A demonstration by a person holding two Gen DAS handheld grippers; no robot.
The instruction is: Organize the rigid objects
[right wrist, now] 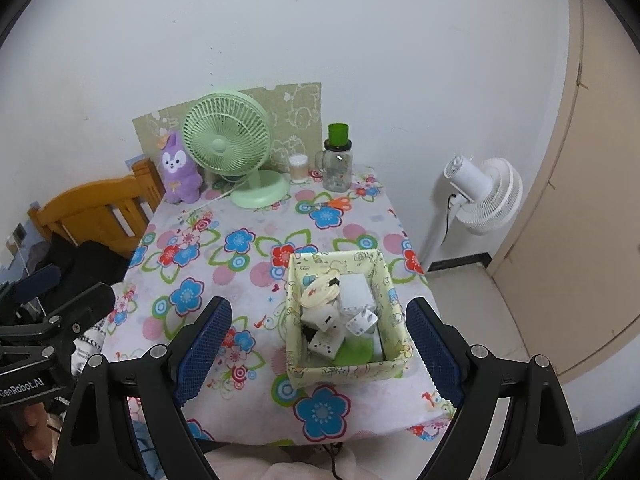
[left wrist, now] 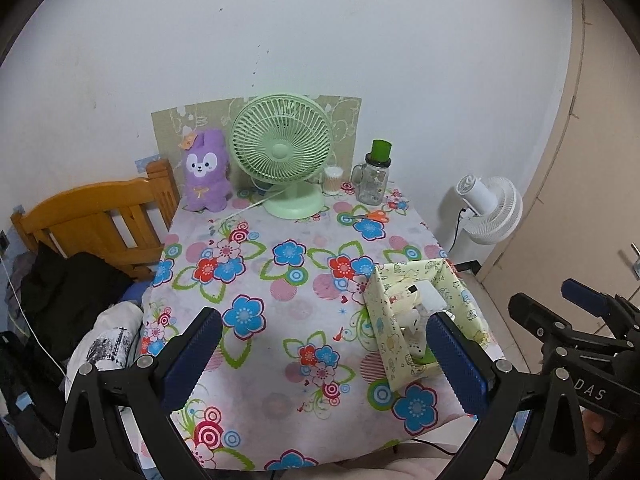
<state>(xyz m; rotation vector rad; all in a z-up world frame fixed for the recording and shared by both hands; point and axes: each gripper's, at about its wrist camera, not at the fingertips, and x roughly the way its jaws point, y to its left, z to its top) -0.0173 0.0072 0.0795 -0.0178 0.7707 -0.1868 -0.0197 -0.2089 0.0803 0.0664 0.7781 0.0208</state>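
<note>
Hanging above the near edge of the table, the right gripper [right wrist: 316, 354] has its blue-padded jaws spread wide apart with nothing clamped between them. Seen from its own camera, the patterned box [right wrist: 394, 308] sits straight ahead and framed between the two pads, though the pads are clear of the box walls and lie nearer the camera than it. The left gripper [left wrist: 320, 356] is likewise spread wide and holds nothing; from its camera the box is off to the right, partly hidden behind its right-hand pad, with bare floral tablecloth [left wrist: 280, 280] straight ahead.

So the right hand is the one lined up with the box. The box stands on the near right part of the table, close to the front and right edges, and its long axis runs away from the person towards the wall, roughly along the line the right gripper points. Inside lie white chargers and plugs [right wrist: 352, 292] and a coiled cream cable [right wrist: 318, 294], so the sorting looks largely done.

Farther back, orange-handled scissors [right wrist: 336, 203] lie flat on the cloth, well apart from the box, in front of a glass jar [right wrist: 337, 170] with a green lid. If they are to go next, the reach is forward past the box's far end.
</note>
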